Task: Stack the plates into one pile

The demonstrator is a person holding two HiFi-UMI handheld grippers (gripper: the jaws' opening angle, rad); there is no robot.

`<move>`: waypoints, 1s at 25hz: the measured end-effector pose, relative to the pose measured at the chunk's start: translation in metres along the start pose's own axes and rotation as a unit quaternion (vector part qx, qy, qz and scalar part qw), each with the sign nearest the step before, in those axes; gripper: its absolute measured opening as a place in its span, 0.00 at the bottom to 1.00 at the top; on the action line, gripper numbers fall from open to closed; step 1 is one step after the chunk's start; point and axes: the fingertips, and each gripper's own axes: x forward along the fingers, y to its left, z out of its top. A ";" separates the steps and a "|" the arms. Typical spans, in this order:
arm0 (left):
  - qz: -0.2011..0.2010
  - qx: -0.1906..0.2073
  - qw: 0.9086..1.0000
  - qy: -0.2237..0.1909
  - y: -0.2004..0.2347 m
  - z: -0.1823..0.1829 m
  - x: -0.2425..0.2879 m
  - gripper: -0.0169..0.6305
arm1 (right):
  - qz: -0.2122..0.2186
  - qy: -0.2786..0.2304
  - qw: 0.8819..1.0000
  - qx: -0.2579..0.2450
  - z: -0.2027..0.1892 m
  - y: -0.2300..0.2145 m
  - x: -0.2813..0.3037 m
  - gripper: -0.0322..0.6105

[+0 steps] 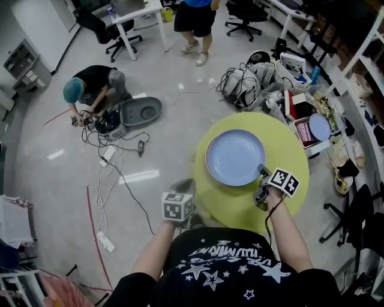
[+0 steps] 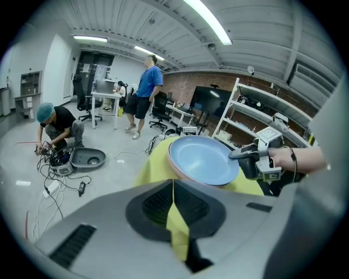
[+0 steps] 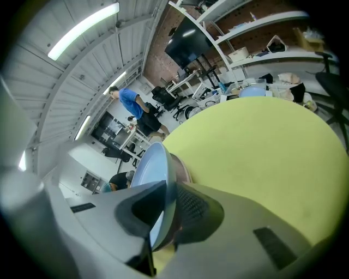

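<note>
A light blue plate [image 1: 234, 157] lies on top of a pinkish plate [image 2: 175, 172] on the round yellow-green table [image 1: 288, 144]. My right gripper [image 1: 263, 171] is at the pile's near right rim. In the right gripper view the blue plate's edge [image 3: 146, 169] runs between the two jaws of that gripper [image 3: 169, 190], and the pads press on it from both sides. My left gripper [image 1: 183, 187] hangs off the table's near left edge. Its jaws [image 2: 173, 188] are shut with nothing between them and point toward the plates [image 2: 202, 161].
A person crouches over cables and an open case on the floor [image 1: 90, 90] at the far left. Another person stands at the back [image 1: 198, 18]. Bags and boxes [image 1: 258, 84] crowd the floor behind the table, and shelves run along the right.
</note>
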 end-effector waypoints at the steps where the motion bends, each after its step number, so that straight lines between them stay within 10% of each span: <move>1: 0.001 -0.001 1.000 0.001 0.002 -0.001 -0.001 0.05 | -0.003 0.000 1.000 -0.002 -0.001 0.001 0.001 0.15; 25: -0.030 0.011 0.999 0.027 0.033 -0.015 -0.005 0.05 | -0.098 -0.008 0.987 -0.126 -0.021 -0.004 0.005 0.16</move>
